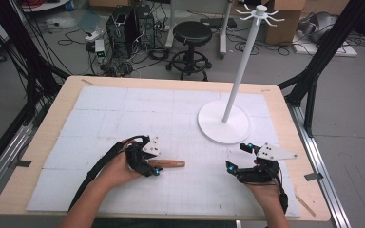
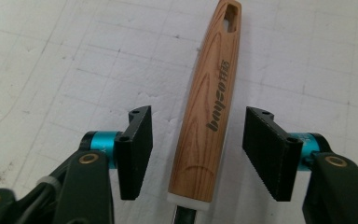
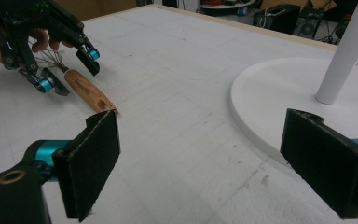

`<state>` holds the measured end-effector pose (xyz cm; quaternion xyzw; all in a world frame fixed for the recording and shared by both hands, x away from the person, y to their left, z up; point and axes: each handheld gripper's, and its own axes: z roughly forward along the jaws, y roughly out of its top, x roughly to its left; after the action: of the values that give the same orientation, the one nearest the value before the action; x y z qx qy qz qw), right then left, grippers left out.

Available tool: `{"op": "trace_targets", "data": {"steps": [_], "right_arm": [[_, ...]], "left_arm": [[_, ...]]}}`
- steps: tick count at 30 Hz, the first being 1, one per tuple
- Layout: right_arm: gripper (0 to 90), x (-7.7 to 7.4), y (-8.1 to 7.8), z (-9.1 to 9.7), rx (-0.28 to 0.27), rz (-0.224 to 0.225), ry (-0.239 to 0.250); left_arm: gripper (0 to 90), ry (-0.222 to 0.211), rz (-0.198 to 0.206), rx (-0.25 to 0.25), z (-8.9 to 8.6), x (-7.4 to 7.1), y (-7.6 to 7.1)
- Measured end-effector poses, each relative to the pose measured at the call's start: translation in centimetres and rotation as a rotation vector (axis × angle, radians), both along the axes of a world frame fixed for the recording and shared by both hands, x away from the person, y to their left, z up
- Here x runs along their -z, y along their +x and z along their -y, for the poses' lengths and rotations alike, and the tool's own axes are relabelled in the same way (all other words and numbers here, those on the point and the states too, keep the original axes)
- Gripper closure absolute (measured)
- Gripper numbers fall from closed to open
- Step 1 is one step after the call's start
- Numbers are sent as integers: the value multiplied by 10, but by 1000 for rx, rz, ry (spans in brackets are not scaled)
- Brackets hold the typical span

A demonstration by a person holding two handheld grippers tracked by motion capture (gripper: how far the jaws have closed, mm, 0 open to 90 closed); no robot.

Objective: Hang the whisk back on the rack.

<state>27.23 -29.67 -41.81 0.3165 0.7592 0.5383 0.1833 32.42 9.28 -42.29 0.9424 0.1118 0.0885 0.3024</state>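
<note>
Left hand-held gripper [image 2: 197, 154], jaws narrowed but not touching, straddles the wooden handle [image 2: 211, 107] pointing twelve o'clock, readying a grasp.

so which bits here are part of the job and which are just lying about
In the job:
- wooden-handled whisk, lying on the table
- left gripper, jaws astride the handle, not yet touching

Lying about:
- white hanger stand with round base
- right gripper, open
- black round stool
</note>
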Motion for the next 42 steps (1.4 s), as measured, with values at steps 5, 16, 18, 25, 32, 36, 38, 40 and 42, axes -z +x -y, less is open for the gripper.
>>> {"op": "trace_targets", "data": {"steps": [5, 16, 18, 25, 32, 36, 38, 40, 42], "right_arm": [[110, 1, 0, 0, -1, -1, -3], [110, 2, 0, -2, -4, -2, -9], [110, 2, 0, -2, -3, -4, -10], [110, 1, 0, -2, -3, -6, -3], [110, 1, 0, -1, -4, 1, -6], [110, 2, 1, -2, -7, 0, -10], [110, 2, 0, -2, -7, -1, -9], [110, 1, 0, -2, -5, -3, -7], [110, 1, 0, -1, -5, 3, -5]], "left_arm": [[493, 14, -3, -9, 0, 2, 0], [600, 3, -58, 21, -2, 4, 4], [606, -6, -74, 22, -2, 4, 6], [629, 7, -78, 41, -1, 3, 7], [704, 67, -17, 77, -2, -4, 1], [704, 67, -53, 46, -5, -4, 4], [704, 66, -59, 41, -5, -4, 4], [706, 67, -64, 39, -6, -5, 4], [706, 71, -66, 38, -6, -5, 3]]}}
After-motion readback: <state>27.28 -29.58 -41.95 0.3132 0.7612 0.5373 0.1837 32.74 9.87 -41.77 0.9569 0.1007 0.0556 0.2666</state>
